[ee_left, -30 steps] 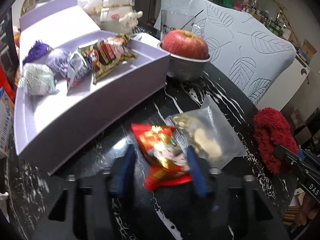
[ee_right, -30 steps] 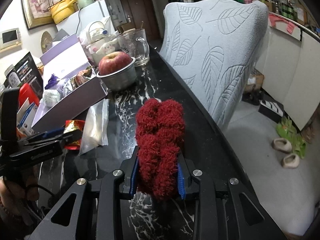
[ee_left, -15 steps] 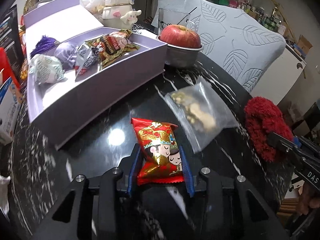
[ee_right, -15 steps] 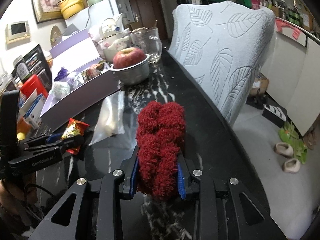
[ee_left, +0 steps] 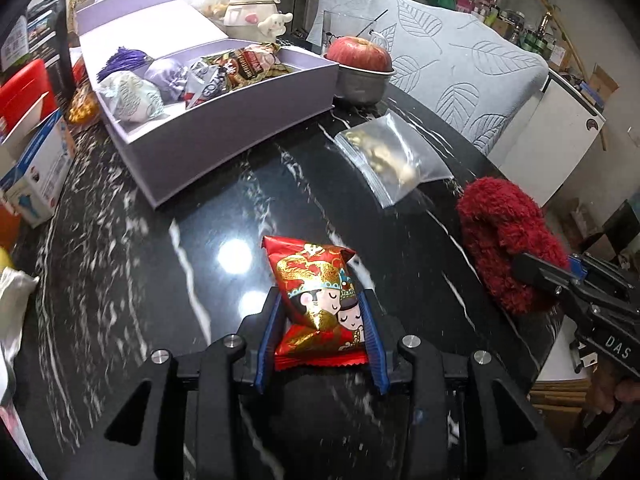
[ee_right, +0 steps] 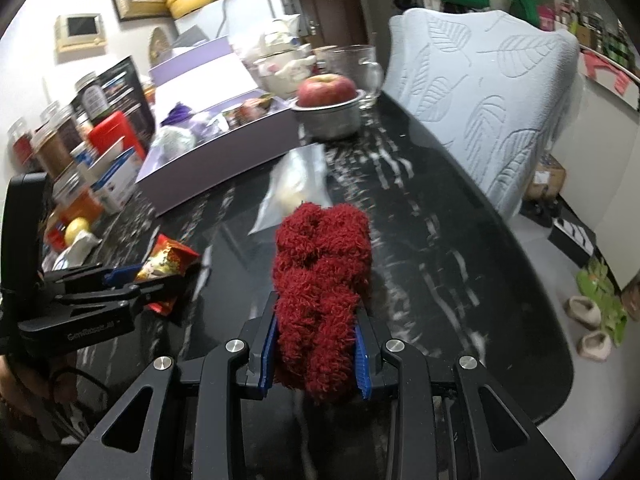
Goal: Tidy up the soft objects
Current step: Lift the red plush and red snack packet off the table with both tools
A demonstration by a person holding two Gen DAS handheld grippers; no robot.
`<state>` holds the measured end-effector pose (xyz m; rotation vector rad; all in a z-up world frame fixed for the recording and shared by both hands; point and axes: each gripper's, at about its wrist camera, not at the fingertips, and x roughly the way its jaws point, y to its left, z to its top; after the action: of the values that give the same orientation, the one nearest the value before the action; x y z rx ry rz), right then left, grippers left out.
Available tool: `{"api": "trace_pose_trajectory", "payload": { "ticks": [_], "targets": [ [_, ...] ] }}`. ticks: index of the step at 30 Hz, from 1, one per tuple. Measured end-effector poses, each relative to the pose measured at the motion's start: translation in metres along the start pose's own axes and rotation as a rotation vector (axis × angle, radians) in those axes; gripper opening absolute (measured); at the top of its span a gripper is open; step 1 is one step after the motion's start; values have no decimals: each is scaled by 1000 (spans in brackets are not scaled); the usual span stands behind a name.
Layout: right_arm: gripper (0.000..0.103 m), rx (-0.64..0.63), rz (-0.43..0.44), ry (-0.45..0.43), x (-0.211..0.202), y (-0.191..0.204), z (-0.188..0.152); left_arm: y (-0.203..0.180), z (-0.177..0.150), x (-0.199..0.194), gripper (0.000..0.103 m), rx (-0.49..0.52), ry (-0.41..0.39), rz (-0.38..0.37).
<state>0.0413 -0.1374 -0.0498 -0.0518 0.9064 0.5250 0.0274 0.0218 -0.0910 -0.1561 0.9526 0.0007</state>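
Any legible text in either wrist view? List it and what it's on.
"DAS": white letters on the right gripper body, cut off at the frame edge.
White lettering on the left gripper body: blurred, unreadable.
Red snack packet: cartoon couple and gold ornament, no readable words.
Wrappers in the purple box: print too small.
Blue-white carton: unreadable.
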Motion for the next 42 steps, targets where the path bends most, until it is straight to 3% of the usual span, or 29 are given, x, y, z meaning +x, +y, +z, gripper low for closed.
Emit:
{"api": "trace_pose_trajectory", "payload": {
  "ticks": [6, 11, 15, 22, 25, 29, 42],
  "targets": [
    [34, -46, 48, 16, -1, 19, -10, 5, -11, -11, 38, -12, -3, 2],
    [58, -45, 35, 29, 7, 23, -9, 8, -15, -13, 38, -20, -4, 6],
    [62, -48, 8, 48, 17, 24, -8, 9, -16, -13, 38, -25, -1, 8],
    [61, -66, -38, 49, 27, 20, -10, 7, -16, -9, 38, -15, -7, 26],
    [42, -78, -59, 41, 26, 19, -10, 2, -16, -7, 38, 10, -13, 53],
    [37, -94, -52, 48, 26, 20, -10, 0, -16, -5, 38, 32, -25, 61],
    [35, -38, 48, 93, 28, 25, -4, -3, -12, -10, 37, 94, -16, -41]
  ]
}}
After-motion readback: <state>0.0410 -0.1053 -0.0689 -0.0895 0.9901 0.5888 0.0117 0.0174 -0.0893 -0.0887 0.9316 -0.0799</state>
